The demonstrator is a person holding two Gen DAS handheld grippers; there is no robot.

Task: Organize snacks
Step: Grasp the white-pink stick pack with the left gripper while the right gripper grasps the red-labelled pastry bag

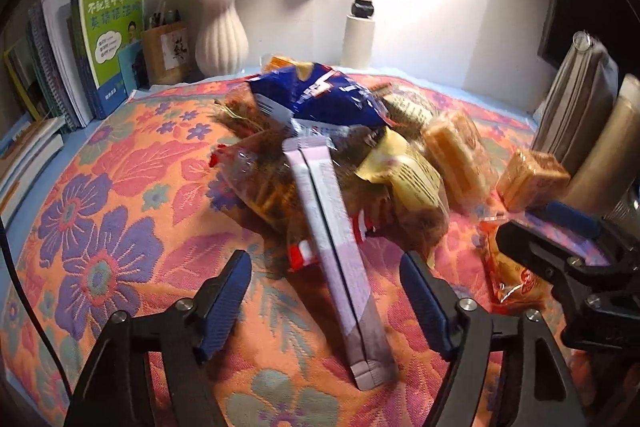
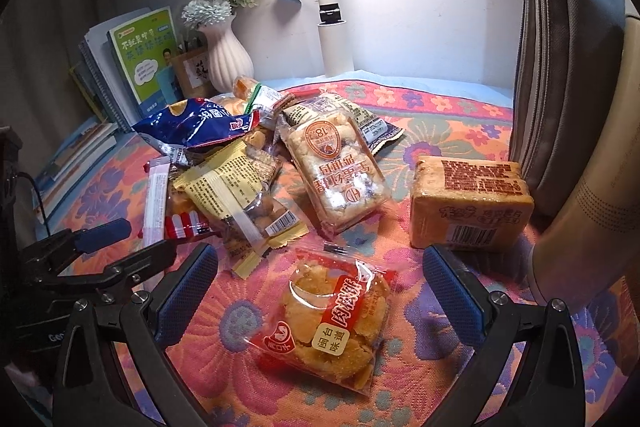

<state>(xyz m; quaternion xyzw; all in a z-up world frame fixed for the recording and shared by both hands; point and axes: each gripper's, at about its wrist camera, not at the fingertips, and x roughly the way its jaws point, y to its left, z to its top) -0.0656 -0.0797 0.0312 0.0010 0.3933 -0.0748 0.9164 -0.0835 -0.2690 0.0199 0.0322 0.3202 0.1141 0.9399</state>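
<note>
A pile of snack packs lies on a flowered cloth (image 1: 120,219). In the left wrist view a long lilac stick pack (image 1: 340,259) lies between the blue pads of my open left gripper (image 1: 326,279), untouched, its far end on the pile under a blue chip bag (image 1: 320,95). In the right wrist view my right gripper (image 2: 320,275) is open around a clear red-labelled pastry pack (image 2: 328,327), pads apart from it. A brown cake block (image 2: 472,203) lies at right, a rice-crisp pack (image 2: 340,163) in the middle, a yellow pack (image 2: 228,191) at left.
A white ribbed vase (image 1: 222,31) with flowers, upright books (image 1: 108,39), a pen holder (image 1: 166,51) and a white lamp post (image 1: 360,27) stand at the back. A grey zipped bag (image 2: 568,67) stands at the right. The right gripper shows in the left view (image 1: 560,247).
</note>
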